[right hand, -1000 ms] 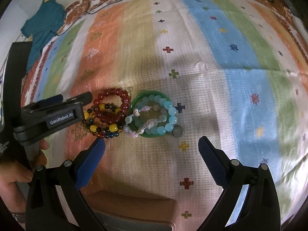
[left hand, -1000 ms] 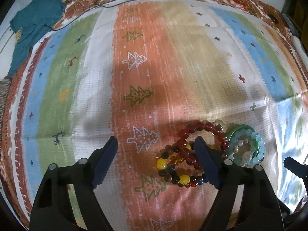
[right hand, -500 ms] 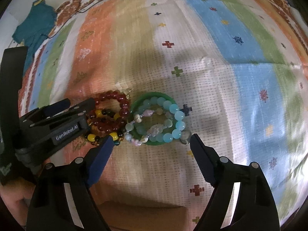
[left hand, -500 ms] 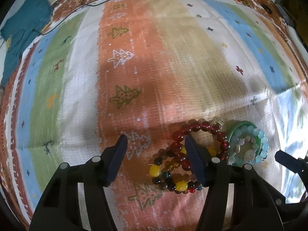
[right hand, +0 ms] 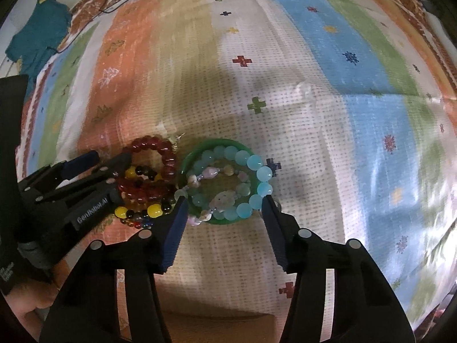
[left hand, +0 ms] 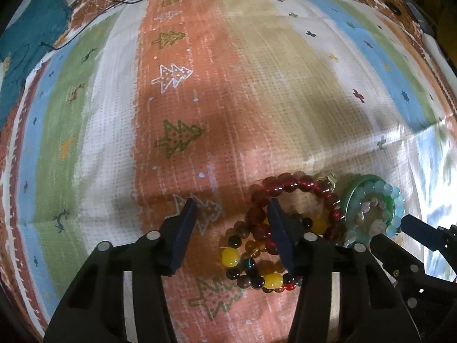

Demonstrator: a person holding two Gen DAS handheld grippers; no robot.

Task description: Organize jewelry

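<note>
Beads crowd the near edge of the woven striped cloth (right hand: 314,114). Right gripper (right hand: 225,217) stands with fingers half spread around the near rim of a smooth green bangle (right hand: 200,150), which rings glossy aqua beads (right hand: 252,161) and pale pebbly ones; nothing is clamped. Left gripper (left hand: 231,217) is parted too, its right finger over a heap of round dark-red beads (left hand: 288,184) and yellow ones (left hand: 230,257). Beyond, the dotted cloth runs bare to a teal garment (left hand: 25,48) and a thin black cable (left hand: 85,25).
</note>
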